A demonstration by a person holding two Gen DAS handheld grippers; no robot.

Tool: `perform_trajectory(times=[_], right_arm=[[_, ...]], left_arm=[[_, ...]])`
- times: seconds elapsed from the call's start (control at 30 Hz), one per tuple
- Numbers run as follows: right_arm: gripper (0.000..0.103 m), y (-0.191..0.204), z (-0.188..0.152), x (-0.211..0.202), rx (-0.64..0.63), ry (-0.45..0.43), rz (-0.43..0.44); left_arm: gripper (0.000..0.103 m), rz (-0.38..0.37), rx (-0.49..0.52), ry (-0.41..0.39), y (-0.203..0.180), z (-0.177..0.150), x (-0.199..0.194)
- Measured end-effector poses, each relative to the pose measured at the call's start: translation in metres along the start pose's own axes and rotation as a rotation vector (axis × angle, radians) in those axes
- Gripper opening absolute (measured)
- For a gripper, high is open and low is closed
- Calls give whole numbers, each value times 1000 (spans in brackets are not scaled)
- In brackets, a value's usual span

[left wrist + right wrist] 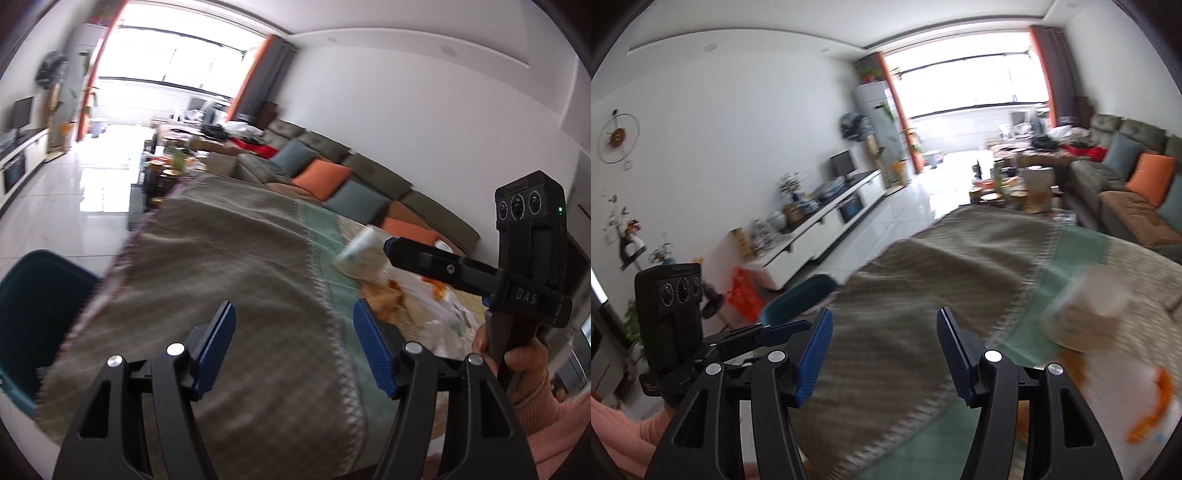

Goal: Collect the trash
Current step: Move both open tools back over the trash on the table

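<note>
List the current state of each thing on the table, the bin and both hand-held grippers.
Left hand-held gripper: open, nothing between its pads.
Right hand-held gripper: open, nothing held.
Paper cup: tipped on its side on the tablecloth.
Wrappers and peel: loose, uncollected.
Teal bin: beside the table, contents hidden.

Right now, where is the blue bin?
The blue bin sits on the floor at the left edge of the cloth-covered table in the left wrist view. In the right wrist view only its rim peeks out beside the orange bag.
</note>
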State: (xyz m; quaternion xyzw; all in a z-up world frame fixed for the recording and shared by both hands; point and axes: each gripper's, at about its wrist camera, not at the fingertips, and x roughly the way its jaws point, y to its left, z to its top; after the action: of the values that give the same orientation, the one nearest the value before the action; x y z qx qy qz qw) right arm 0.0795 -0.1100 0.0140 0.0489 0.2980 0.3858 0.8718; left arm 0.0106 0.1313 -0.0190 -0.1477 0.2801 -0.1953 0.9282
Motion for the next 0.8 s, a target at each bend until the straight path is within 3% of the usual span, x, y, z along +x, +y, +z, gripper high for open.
perform_trajectory(times=[0.53,0.8], right_arm=[[60,-88,-35,-88,181,-116,-252],[59,-122,-45,-98,246,-114,-321]], left_arm=[[67,-191,89,134,-67,-8,63],[67,-280,122,191,-102,-11,89]])
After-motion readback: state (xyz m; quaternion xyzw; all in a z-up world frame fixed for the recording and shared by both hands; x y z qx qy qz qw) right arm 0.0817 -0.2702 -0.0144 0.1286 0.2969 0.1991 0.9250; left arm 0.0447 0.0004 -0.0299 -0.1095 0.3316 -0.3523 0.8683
